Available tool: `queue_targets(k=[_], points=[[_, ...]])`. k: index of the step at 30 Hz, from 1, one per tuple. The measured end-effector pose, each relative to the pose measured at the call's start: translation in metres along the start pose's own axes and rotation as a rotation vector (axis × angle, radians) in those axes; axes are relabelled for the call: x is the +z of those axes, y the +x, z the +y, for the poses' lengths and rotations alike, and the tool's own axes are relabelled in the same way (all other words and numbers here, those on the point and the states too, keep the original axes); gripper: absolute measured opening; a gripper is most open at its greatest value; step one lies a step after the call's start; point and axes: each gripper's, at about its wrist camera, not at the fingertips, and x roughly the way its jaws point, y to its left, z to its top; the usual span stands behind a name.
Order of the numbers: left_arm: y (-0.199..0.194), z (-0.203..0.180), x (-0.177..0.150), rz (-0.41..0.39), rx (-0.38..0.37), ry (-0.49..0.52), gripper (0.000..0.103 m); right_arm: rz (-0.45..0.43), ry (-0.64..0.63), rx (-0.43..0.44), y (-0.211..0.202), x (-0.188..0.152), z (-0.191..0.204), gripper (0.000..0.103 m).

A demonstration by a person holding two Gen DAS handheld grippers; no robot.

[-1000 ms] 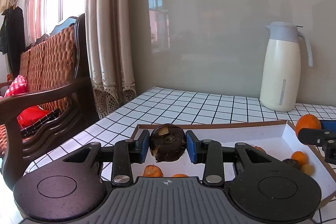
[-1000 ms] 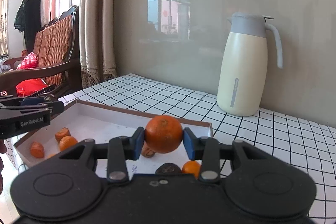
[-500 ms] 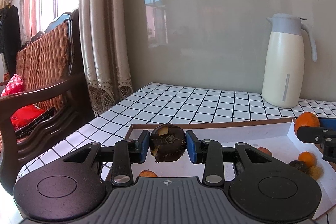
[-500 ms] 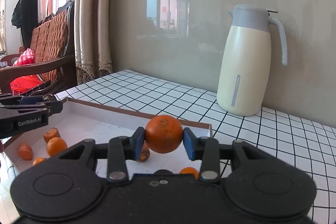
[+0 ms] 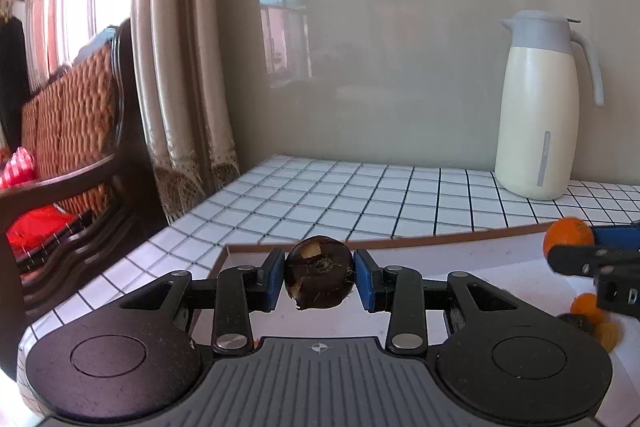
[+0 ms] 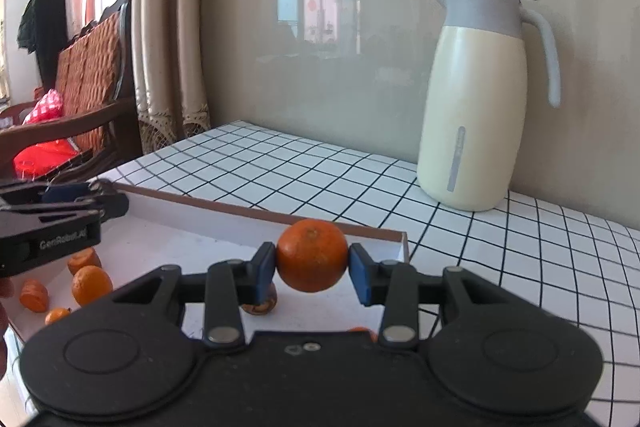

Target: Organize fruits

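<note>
A dark brown, round fruit (image 5: 320, 277) with a pale scar hangs over the white tray (image 5: 400, 239), and my left gripper (image 5: 319, 279) is shut on it. In the right wrist view an orange (image 6: 312, 255) sits between the blue pads of my right gripper (image 6: 313, 261). Its jaws are opening, but the pads still touch the orange and hold it above the tray (image 6: 200, 203). Each gripper shows in the other's view: the right gripper (image 5: 592, 261) with its orange (image 5: 568, 237) at the right edge, the left gripper (image 6: 60, 219) at the left edge.
Several small oranges (image 6: 91, 285) and dark fruits lie loose in the brown-rimmed tray. A cream pitcher (image 6: 476, 99) with a grey lid stands at the back right of the checked tabletop. A wooden wicker chair (image 5: 68, 155) and curtains flank the table's left edge.
Both grippers have moved a little forward over the tray, each with its fruit between the pads. The pitcher looks nearer in the right wrist view.
</note>
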Motion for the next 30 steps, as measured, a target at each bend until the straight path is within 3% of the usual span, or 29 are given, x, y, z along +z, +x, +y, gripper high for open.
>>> queue_targets(k=[1, 2, 3, 5, 9, 23, 30], points=[[-0.002, -0.001, 0.0, -0.014, 0.01, 0.001, 0.07, 0.003, -0.027, -0.021, 0.0, 0.0, 0.002, 0.039], [-0.006, 0.0, 0.0, -0.042, 0.026, -0.01, 0.102, -0.037, -0.035, -0.062, -0.003, -0.001, 0.001, 0.073], [-0.013, 0.0, -0.002, -0.098, 0.046, -0.012, 0.103, -0.095, -0.02, -0.087, -0.009, -0.002, 0.0, 0.087], [-0.018, 0.0, 0.001, -0.122, 0.048, 0.0, 0.103, -0.132, 0.008, -0.091, -0.017, 0.0, -0.006, 0.08], [-0.019, 0.005, 0.002, -0.132, 0.049, -0.038, 0.103, -0.173, 0.017, -0.117, -0.023, -0.002, -0.01, 0.096], [-0.012, 0.006, -0.004, -0.064, 0.039, -0.058, 0.103, -0.11, 0.091, -0.097, -0.019, -0.002, -0.022, 0.097], [-0.041, 0.004, -0.007, -0.072, 0.033, -0.032, 0.103, -0.136, 0.121, -0.103, -0.046, 0.002, -0.026, 0.097]])
